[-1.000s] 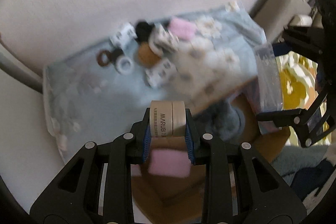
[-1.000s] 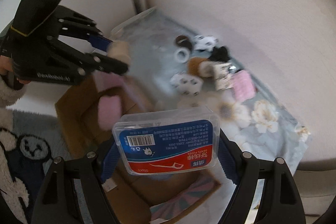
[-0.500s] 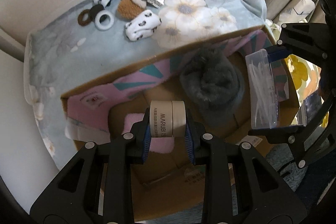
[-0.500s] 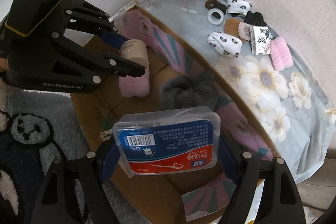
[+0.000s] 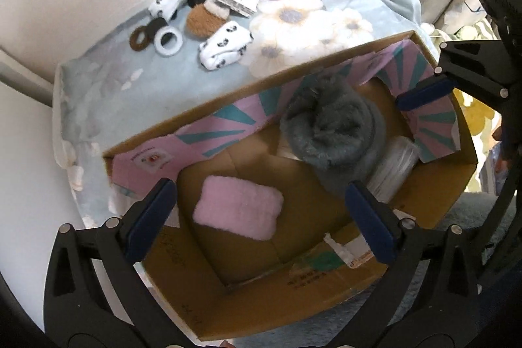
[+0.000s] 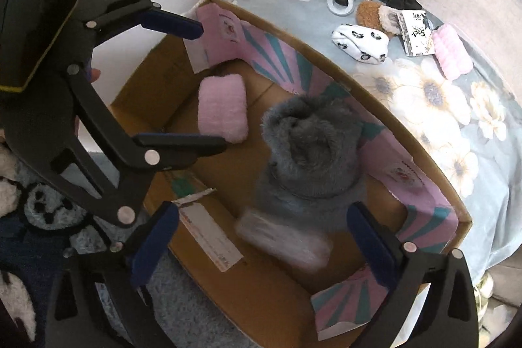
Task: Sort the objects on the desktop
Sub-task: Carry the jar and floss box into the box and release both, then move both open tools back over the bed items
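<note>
The floss box [image 6: 283, 239] is lying blurred inside the cardboard box [image 5: 434, 181], beside the grey plush [image 5: 329, 132]. My right gripper [image 6: 261, 243] and left gripper [image 5: 257, 217] are standing wide open, having just been opening, nothing between the jaws.

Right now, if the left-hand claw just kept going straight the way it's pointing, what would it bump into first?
Probably the pink fluffy pad lying in the cardboard box. The left gripper hangs open above it, pointing steeply down, though depth is hard to judge here.
</note>
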Available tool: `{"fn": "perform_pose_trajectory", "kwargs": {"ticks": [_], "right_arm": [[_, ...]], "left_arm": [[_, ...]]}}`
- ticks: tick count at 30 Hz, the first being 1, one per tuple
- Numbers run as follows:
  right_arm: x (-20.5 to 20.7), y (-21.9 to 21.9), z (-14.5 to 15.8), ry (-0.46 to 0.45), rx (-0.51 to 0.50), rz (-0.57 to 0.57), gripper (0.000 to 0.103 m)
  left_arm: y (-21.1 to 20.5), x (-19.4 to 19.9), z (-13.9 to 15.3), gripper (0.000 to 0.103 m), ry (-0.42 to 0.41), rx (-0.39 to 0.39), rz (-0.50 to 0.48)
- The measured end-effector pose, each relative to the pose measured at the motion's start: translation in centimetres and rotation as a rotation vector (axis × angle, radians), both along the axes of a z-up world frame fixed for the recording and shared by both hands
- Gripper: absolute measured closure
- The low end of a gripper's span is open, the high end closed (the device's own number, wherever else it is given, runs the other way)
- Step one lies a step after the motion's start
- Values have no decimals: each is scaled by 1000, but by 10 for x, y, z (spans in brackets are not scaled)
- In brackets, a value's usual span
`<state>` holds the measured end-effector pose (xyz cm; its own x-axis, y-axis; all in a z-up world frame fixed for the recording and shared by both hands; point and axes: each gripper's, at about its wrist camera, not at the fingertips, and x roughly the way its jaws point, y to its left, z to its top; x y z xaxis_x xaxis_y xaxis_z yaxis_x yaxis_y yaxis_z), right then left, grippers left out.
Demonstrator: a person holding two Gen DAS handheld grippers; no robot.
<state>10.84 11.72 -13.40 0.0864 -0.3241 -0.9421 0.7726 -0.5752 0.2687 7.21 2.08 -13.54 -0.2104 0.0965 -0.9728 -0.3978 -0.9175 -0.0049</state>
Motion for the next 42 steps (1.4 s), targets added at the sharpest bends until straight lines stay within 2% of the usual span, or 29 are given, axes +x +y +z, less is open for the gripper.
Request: {"fn": "perform_pose_trajectory", "kwargs": {"ticks": [10,16,23,30,36,42], "right_arm": [[-3,8,8,3,-4,-43,0],[-10,13,13,-12,26,-68,0],[-16,18,37,64,42,-77,0],[-43,30,61,119,56,-181,0],[-65,39,64,133,59,-298,0],[-82,44,64,145,58,-386,0]], "left_arm": [[-1,2,5,0,18,8,-11],[-5,1,7,0,22,6,-9],[-25,-9,17,0,64,14,30],[-55,-31,40,0,144,3,76],[-90,-59,55,0,167,64,152],[-102,-90,54,0,144,135,184]]}}
